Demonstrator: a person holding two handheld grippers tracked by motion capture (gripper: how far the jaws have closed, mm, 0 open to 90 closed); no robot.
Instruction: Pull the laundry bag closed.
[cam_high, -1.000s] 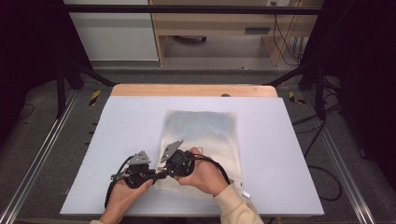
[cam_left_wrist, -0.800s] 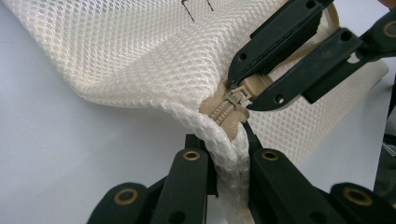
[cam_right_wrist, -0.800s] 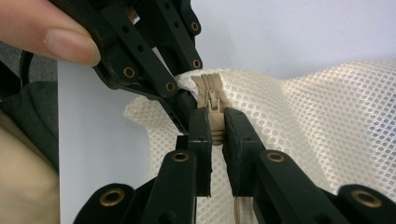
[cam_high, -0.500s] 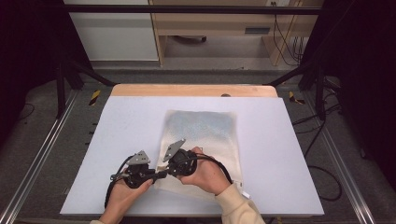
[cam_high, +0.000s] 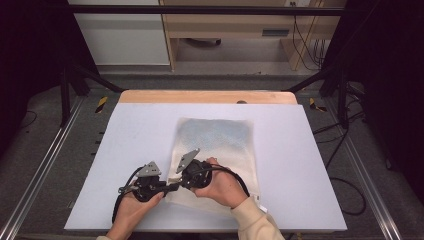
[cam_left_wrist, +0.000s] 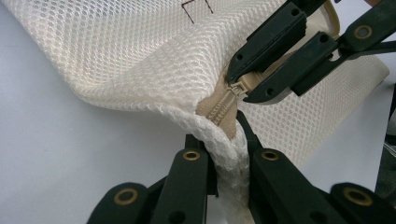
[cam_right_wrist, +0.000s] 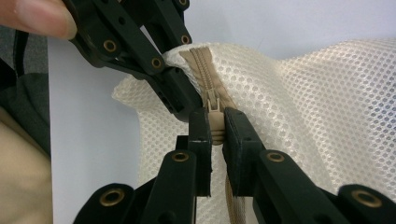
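A cream mesh bag (cam_high: 220, 140) lies flat on the white table (cam_high: 310, 165), its near left corner lifted. My left gripper (cam_left_wrist: 227, 140) is shut on the bag's rolled edge at the end of the beige zipper (cam_left_wrist: 219, 109). My right gripper (cam_right_wrist: 215, 123) is shut on the beige zipper pull (cam_right_wrist: 215, 114), right beside the left gripper's (cam_right_wrist: 180, 100) tips. In the high view the left gripper (cam_high: 167, 187) and right gripper (cam_high: 178, 180) meet tip to tip at the bag's near left corner, each held in a hand. From the left gripper view the right gripper (cam_left_wrist: 243, 86) pinches the pull just above the corner.
The table has a wooden strip (cam_high: 205, 97) along its far edge. Cables trail from both grippers toward the near edge. A small white tag (cam_high: 260, 200) sticks out at the bag's near right corner. Dark frame legs stand on the floor on both sides.
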